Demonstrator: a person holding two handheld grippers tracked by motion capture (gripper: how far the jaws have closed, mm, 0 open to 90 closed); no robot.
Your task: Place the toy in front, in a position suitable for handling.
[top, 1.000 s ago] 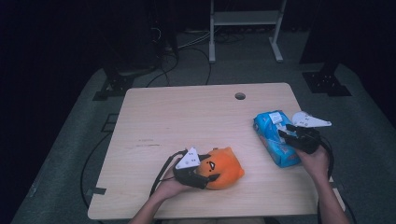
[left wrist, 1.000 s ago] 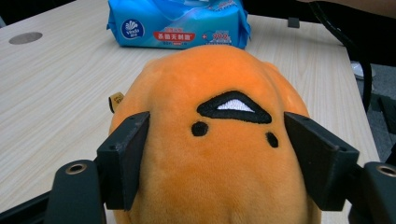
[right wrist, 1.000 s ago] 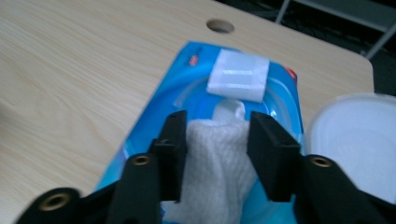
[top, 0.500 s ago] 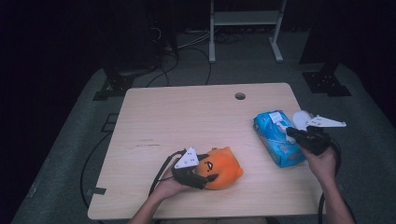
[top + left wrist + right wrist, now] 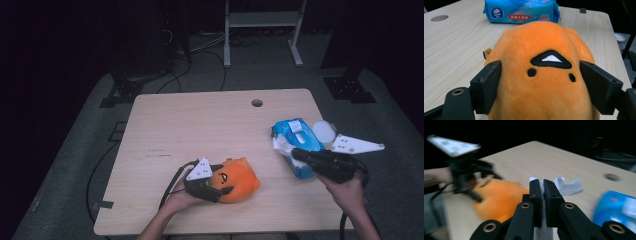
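The right tool (image 5: pixel 543 185) stood with its jaws pinched shut on a white wipe (image 5: pixel 567 185), which rose crumpled behind the jaw tips at the middle of the right gripper view. That view was blurred, so where the sheet left the pack could not be told there. In the high view the same tool (image 5: pixel 296 154) lay at the lower right of the frame, over the near end of the blue wipe pack (image 5: pixel 299 137), with white tissue bunched at the pack's left edge.

The left tool (image 5: pixel 541 87) had its jaws set either side of the orange plush toy (image 5: pixel 544 72); they had just been opening, and the left gripper view showed both pads at the fur, though whether they pressed it was hard to judge. That close view gave the toy's stitched face, a black triangular mouth with a white patch and two dot eyes, plus a small tan tag at its left side. From above, the left tool (image 5: pixel 220 186) and toy (image 5: pixel 239 179) sat low in the frame, near the worktop's (image 5: pixel 200 125) front edge.

The left gripper view alone made the pack's print legible: a round "Vinda" logo, red labels with Chinese characters and "99.9%" at the top of the frame. The high view added a round white lid (image 5: pixel 324 131) just right of the pack.
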